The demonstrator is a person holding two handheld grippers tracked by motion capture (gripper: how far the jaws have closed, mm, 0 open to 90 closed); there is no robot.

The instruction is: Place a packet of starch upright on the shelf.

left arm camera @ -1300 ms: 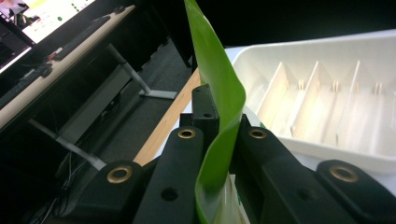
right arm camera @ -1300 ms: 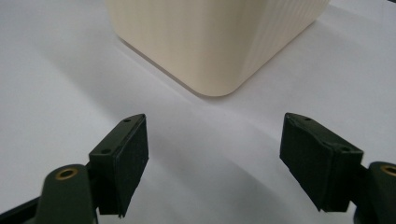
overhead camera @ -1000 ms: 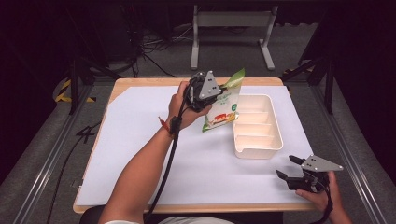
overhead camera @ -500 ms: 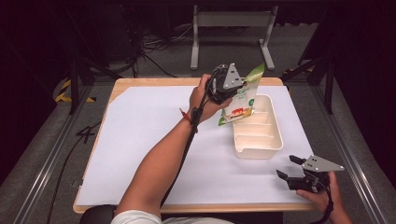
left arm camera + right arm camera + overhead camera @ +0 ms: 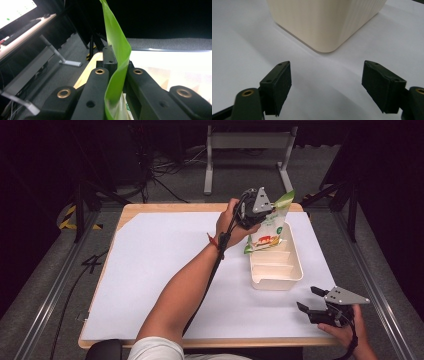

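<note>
At the near right corner of the desk (image 5: 150, 285) the right gripper (image 5: 314, 306) rests low in the person's hand, its jaws spread wide with nothing between them; in the right gripper view they frame bare white covering and the rounded near corner of the cream tray (image 5: 329, 27). That tray (image 5: 276, 281) lies on the right side of the desk with its long axis running away from the person, split into compartments. Farther off, the left gripper (image 5: 260, 216) is held up over the tray's far end, jaws clamped tight on the green top edge of a pouch (image 5: 269, 226). The pouch (image 5: 117, 62) hangs with its long axis near upright, tilted, green top corner pointing up and to the far right, bottom hanging toward the tray's far compartment. Its pale front bears a red-and-yellow picture and a small green round mark; the writing is too small to read.
</note>
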